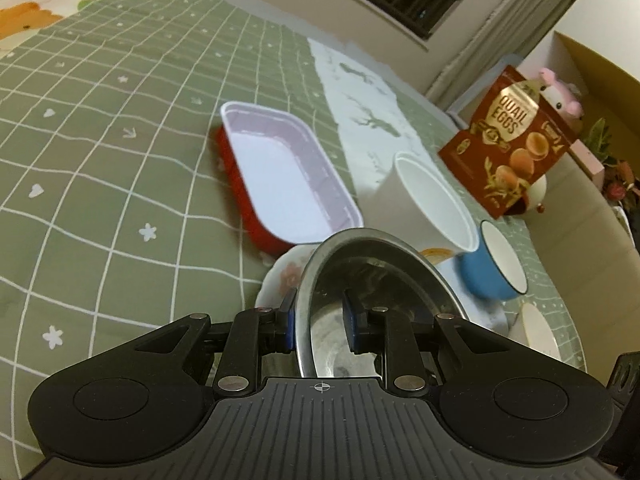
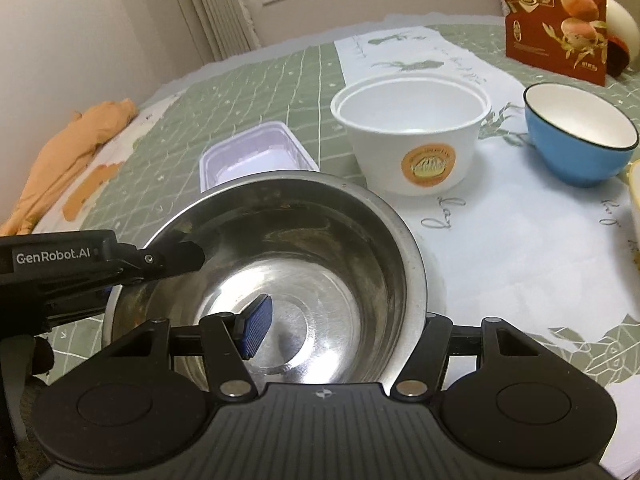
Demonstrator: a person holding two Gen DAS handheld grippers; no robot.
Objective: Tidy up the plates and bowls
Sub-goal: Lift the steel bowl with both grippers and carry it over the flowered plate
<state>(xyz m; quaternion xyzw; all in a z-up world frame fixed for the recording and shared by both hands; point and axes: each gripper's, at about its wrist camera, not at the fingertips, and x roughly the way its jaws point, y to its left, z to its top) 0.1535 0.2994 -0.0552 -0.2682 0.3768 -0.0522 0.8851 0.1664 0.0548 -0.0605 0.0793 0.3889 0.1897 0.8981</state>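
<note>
A steel bowl (image 1: 372, 276) (image 2: 288, 256) is held at two sides of its rim. My left gripper (image 1: 320, 320) straddles the rim wall, one pad outside and one inside, shut on it; it shows as a black arm (image 2: 100, 264) at the bowl's left in the right wrist view. My right gripper (image 2: 340, 328) has its left pad (image 2: 258, 326) inside the bowl and the right finger hidden outside the wall. A floral plate (image 1: 280, 280) lies under the bowl. A white paper bowl (image 2: 412, 132) (image 1: 432, 200), a blue bowl (image 2: 580, 136) (image 1: 496, 264) and a white-and-red tray (image 1: 280, 176) (image 2: 256, 156) stand beyond.
A green checked cloth (image 1: 100, 140) and a white runner (image 2: 500, 240) cover the surface. A quail-eggs box (image 1: 508, 140) (image 2: 556, 16) stands at the back. An orange cloth (image 2: 72, 148) lies far left. A pale dish edge (image 1: 536, 328) is at the right.
</note>
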